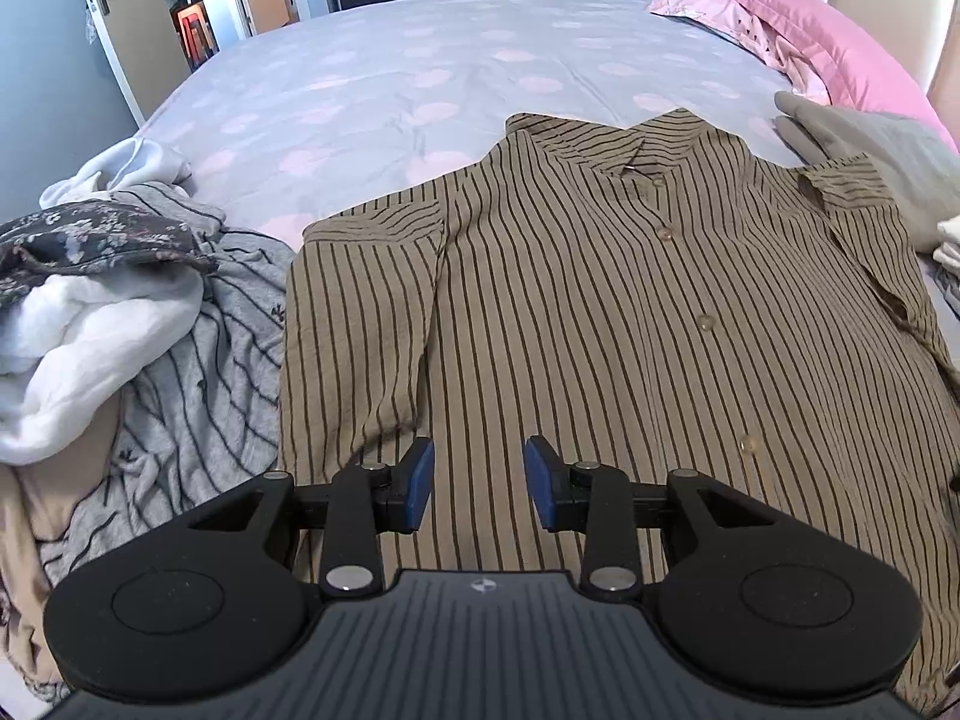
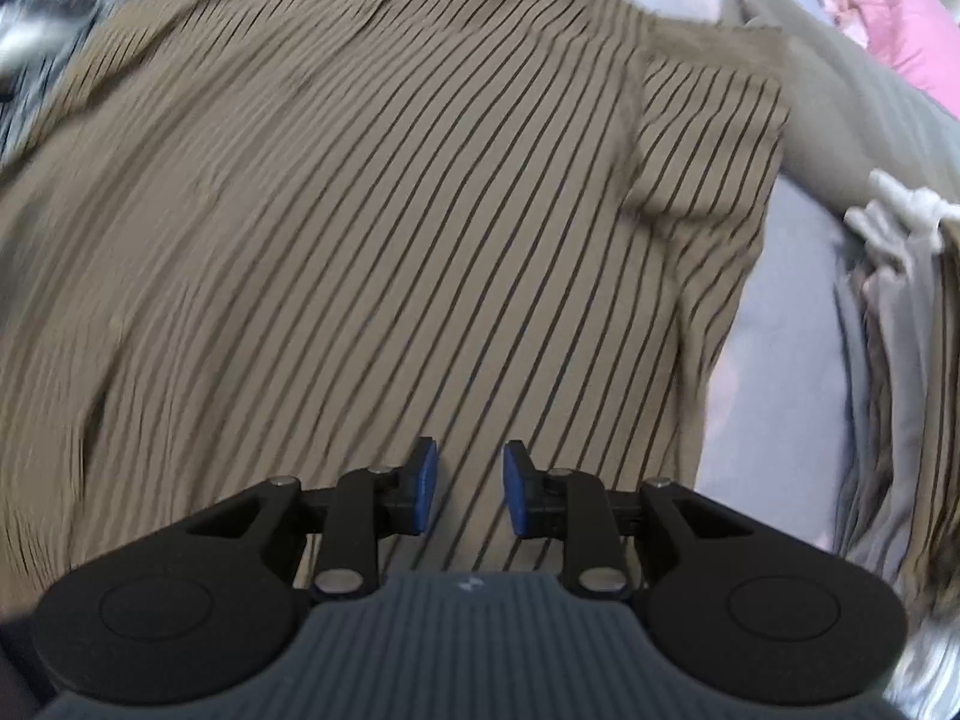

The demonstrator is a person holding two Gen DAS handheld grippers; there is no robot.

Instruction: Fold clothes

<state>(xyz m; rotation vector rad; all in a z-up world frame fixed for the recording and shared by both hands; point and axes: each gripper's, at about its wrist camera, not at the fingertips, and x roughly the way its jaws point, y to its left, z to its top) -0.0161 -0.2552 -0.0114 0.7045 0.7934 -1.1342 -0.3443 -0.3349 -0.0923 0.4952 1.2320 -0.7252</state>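
Observation:
A tan shirt with dark stripes (image 1: 600,312) lies buttoned and face up on the bed, collar at the far end. One sleeve (image 1: 372,312) is folded in over its front on the left side. My left gripper (image 1: 478,483) hovers over the shirt's lower part, open, nothing between its blue pads. In the blurred right wrist view the shirt (image 2: 360,240) fills the frame, with its other short sleeve (image 2: 708,138) lying at the right edge. My right gripper (image 2: 470,489) is over the cloth, open and holding nothing.
A heap of unfolded clothes (image 1: 120,312) sits left of the shirt. A grey cushion (image 1: 870,150) and pink pillows (image 1: 840,30) lie at the far right. Folded garments (image 2: 900,360) are stacked right of the shirt. The dotted lilac bed cover (image 1: 420,60) stretches beyond the collar.

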